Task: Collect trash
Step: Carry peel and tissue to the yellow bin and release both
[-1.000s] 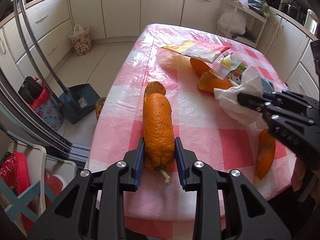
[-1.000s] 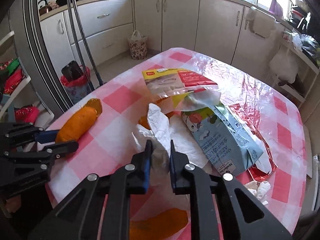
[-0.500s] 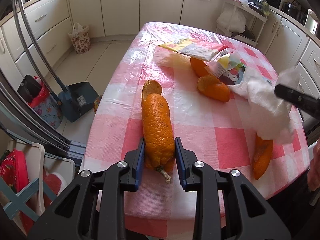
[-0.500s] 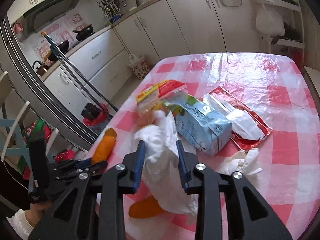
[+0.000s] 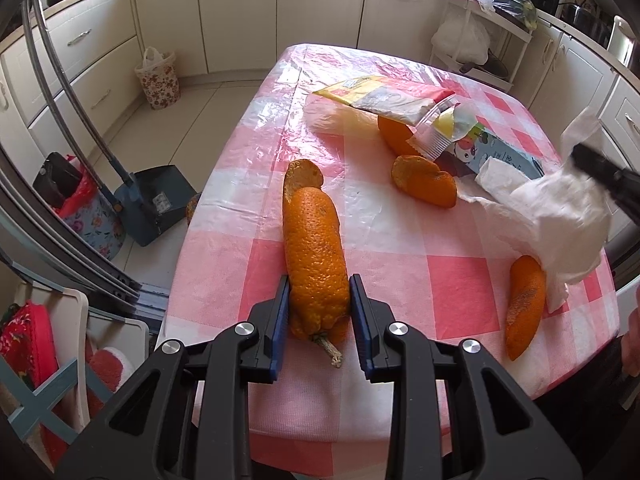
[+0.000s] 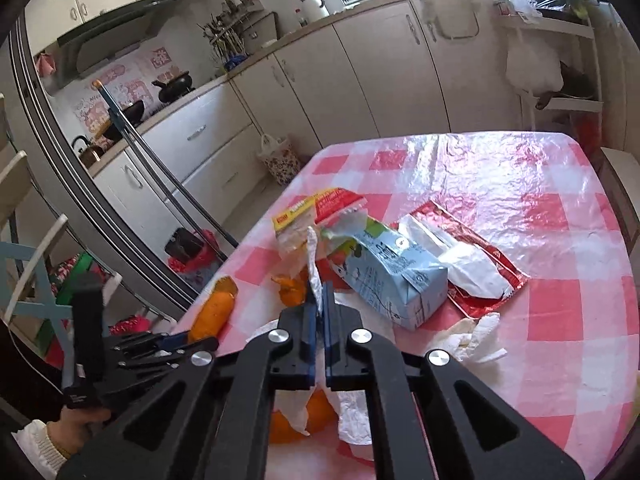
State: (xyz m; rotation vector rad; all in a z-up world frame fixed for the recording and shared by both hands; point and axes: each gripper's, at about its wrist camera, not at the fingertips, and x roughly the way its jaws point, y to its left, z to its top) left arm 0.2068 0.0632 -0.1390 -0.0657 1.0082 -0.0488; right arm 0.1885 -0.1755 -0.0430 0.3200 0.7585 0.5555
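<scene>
A long orange peel (image 5: 314, 248) lies on the pink checked tablecloth (image 5: 360, 220), and my left gripper (image 5: 320, 312) is shut on its stalk end. That gripper (image 6: 192, 340) and peel (image 6: 212, 312) also show at the left of the right wrist view. My right gripper (image 6: 318, 304) has its jaws closing flat on a white tissue (image 6: 314, 264), which hangs below the pads. From the left wrist view the tissue (image 5: 560, 216) dangles above the table's right edge under the right gripper (image 5: 600, 176).
A blue carton (image 6: 392, 276), a red wrapper (image 6: 480, 276), a yellow-red packet (image 6: 316, 212), a crumpled tissue (image 6: 476, 336) and smaller peels (image 5: 424, 180) (image 5: 524, 304) lie on the table. A dustpan (image 5: 156, 204) and a lined bin (image 5: 80, 208) stand on the floor at left.
My right gripper has lifted the tissue off the table and drawn back to the right, its jaws widening briefly and then closing tight. The left gripper and its peel have stayed put.
</scene>
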